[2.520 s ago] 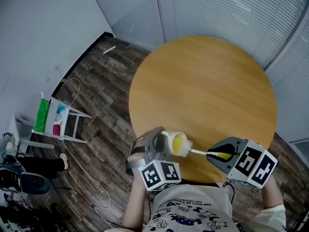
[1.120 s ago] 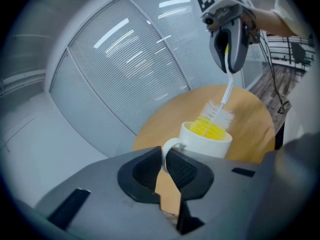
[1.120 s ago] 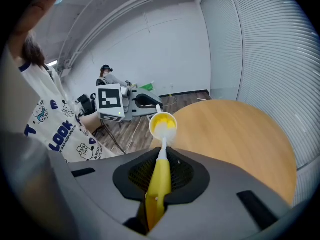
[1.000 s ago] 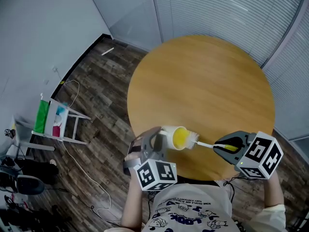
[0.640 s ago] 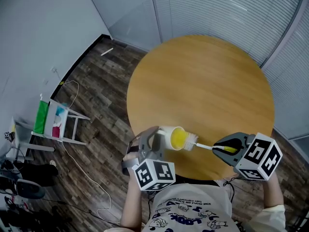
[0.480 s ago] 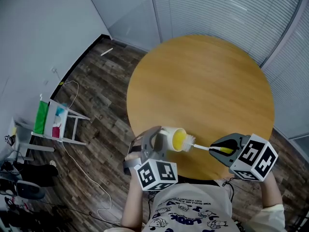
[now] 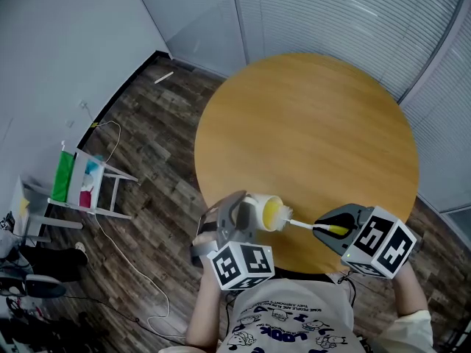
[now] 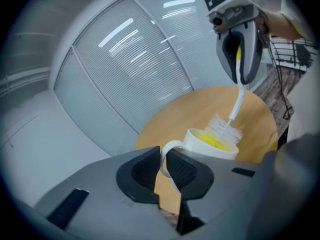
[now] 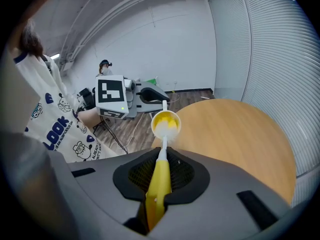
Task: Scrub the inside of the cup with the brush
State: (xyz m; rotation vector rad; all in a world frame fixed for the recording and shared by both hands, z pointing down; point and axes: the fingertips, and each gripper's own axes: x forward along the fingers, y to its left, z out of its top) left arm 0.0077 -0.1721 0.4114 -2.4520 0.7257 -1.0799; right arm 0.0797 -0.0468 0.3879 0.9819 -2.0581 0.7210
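**Brush head in the cup, both grippers gripping**

Head view: I hold the cup [image 7: 265, 213] on its side near the table [image 7: 309, 123] edge. Its mouth faces my right gripper [image 7: 324, 229], so the brush [image 7: 298, 224] can go in straight.

Left gripper view: my left gripper [image 8: 162, 170] pinches the cup handle [image 8: 165, 154], which I judge steadies the cup against scrubbing. The bristles sit inside the rim.

Right gripper view: the jaws clamp the brush's yellow grip, with its stem aimed at the cup's mouth.
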